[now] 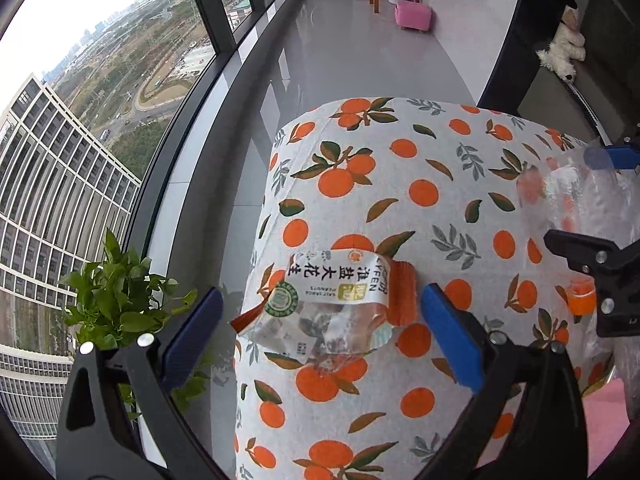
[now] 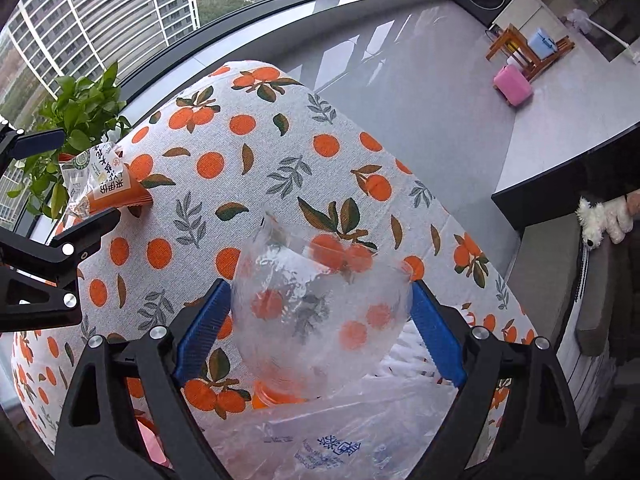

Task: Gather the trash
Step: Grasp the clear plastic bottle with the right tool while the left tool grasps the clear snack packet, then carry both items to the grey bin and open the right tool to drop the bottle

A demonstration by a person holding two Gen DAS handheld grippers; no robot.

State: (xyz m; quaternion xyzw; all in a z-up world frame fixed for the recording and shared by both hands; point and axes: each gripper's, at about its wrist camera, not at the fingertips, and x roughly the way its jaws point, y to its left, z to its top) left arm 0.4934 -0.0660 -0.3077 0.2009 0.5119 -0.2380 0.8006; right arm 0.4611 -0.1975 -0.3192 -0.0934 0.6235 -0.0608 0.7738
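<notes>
**Both tools over bench, snack wrapper and clear bag in reach**

Bench [image 1: 420,184] with orange-print cloth fills the centre of both views. Grey floor [image 1: 352,52] runs to the top of the frame, window wall at left.

Clear plastic bag [image 2: 320,312] sits lower centre in the right wrist view, billowed up between the blue pads of the right tool [image 2: 316,332]. Jaws spread wide; the bag's sides lie against or just beside both pads, but cannot tell if it is pinched. Small orange bottle [image 2: 276,396] shows under the bag, lower centre.

Left tool [image 1: 320,336] wide open, holding nothing. Peanut snack wrapper [image 1: 328,304] lies on the cloth near the bench's left edge, between the two pads, lower centre of the left wrist view; not touching either pad. Same wrapper appears at left middle of the right wrist view.

Green potted plant [image 1: 116,300] at lower left, beside the window. Pink stool [image 1: 414,16] at top centre, well apart.
</notes>
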